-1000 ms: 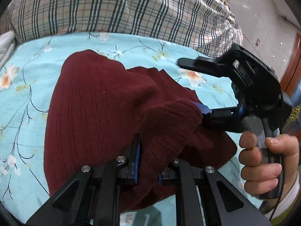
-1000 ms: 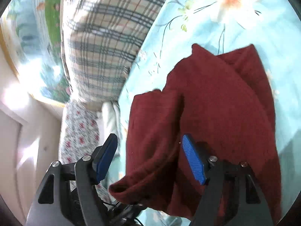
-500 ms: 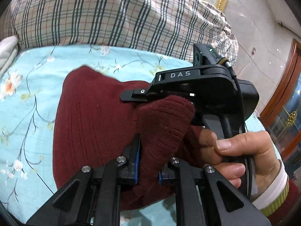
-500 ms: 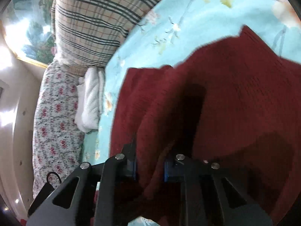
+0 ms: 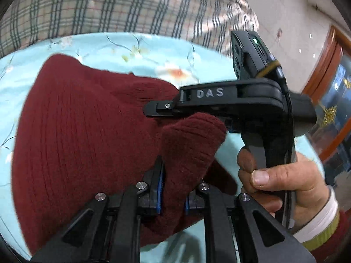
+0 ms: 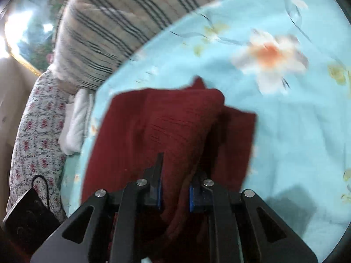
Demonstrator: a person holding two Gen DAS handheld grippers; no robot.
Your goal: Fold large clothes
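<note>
A dark red knitted sweater (image 5: pixel 76 135) lies bunched on a light blue flowered bedsheet (image 5: pixel 136 50). My left gripper (image 5: pixel 173 195) is shut on a thick fold of it near the bottom edge of the left wrist view. The right gripper's black body (image 5: pixel 230 103), marked DAS, sits just right of that fold with a hand (image 5: pixel 274 182) around its handle. In the right wrist view my right gripper (image 6: pixel 175 195) is shut on a raised fold of the sweater (image 6: pixel 158 127), which hangs up from the sheet (image 6: pixel 296 131).
A plaid quilt (image 5: pixel 114 6) is piled along the far side of the bed. A white folded cloth (image 6: pixel 76 122) and a small-flowered fabric (image 6: pixel 37 135) lie at the left. A wooden door frame (image 5: pixel 324 65) and tiled floor are at the right.
My right gripper has closed from wide open onto a fold of the sweater and rolled. Both grippers have shifted across the bed with the sweater lifted between them.
</note>
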